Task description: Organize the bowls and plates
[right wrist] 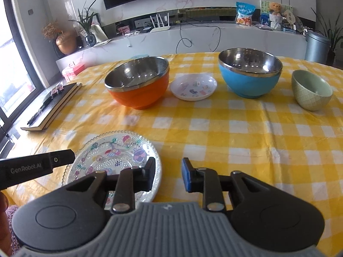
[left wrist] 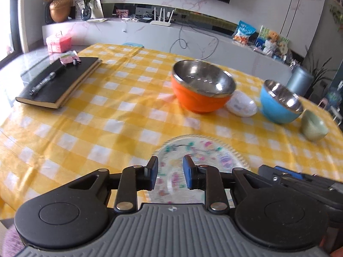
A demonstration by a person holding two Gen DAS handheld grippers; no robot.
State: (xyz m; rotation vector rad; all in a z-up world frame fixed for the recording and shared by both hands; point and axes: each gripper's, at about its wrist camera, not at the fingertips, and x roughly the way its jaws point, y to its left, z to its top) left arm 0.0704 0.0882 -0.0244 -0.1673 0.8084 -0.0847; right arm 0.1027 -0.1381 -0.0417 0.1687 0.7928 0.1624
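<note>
Both grippers hover over the glass plate [right wrist: 111,156], nothing lifted yet

Left gripper [left wrist: 170,172] and right gripper [right wrist: 168,174] stand parted and empty; next, probably clamp the plate's rim and carry it toward the small white dish [right wrist: 193,87]

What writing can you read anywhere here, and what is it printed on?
"GenRobot.AI": white letters on the side of the left tongs, seen from the right wrist.
Blue snack bag on the counter: print too small to read.
Small white plate: tiny marks, unreadable.
Green poster: unreadable.
</note>
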